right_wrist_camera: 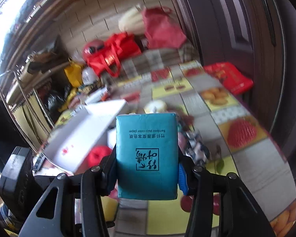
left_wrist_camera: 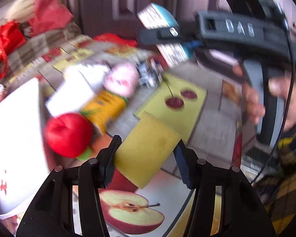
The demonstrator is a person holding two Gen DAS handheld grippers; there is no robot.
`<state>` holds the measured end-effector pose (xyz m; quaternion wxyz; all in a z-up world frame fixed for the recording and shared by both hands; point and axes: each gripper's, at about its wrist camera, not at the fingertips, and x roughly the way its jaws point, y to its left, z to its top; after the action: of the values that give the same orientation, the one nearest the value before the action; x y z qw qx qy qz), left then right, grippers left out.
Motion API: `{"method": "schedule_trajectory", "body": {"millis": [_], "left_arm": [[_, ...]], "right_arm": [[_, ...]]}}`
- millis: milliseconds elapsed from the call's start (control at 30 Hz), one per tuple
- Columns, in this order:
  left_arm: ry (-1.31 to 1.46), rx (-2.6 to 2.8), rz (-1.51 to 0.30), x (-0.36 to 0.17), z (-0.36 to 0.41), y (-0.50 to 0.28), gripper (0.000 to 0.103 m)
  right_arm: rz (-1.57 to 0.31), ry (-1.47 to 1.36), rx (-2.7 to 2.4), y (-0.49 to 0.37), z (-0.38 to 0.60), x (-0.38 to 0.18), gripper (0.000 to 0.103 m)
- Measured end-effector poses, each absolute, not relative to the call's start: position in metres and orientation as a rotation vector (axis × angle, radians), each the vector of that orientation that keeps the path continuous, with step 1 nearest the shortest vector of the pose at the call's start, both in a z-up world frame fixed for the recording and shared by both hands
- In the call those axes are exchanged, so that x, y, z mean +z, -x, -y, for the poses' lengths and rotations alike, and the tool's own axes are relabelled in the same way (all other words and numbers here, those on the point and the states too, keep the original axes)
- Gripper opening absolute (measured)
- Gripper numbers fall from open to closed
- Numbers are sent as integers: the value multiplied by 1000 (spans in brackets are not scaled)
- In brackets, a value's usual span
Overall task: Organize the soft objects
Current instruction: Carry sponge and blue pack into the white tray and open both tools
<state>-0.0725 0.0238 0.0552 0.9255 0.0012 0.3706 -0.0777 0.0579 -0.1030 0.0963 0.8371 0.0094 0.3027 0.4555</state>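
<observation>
Both jaws grip: left gripper (left_wrist_camera: 146, 154) holds the yellow sponge (left_wrist_camera: 146, 150), right gripper (right_wrist_camera: 147, 169) the blue tissue pack (right_wrist_camera: 147, 154); white box (right_wrist_camera: 84, 136) lies ahead-left, nearer the left.

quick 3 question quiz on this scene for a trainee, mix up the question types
1. True or false: the left hand-held gripper holds a yellow sponge.
2. What does the right hand-held gripper hold? A) red plush apple B) blue tissue pack C) white box
3. Fill in: the red plush apple lies beside a white ____.

Key:
1. True.
2. B, the blue tissue pack.
3. Box.
</observation>
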Motion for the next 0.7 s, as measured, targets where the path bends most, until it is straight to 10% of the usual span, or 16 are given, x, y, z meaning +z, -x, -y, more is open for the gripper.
{"method": "schedule_trajectory", "body": {"millis": [700], "left_arm": [[316,326,-472,129,-162,135,54]], "right_arm": [[-462,-75,1036,-40,77,157,49]]}}
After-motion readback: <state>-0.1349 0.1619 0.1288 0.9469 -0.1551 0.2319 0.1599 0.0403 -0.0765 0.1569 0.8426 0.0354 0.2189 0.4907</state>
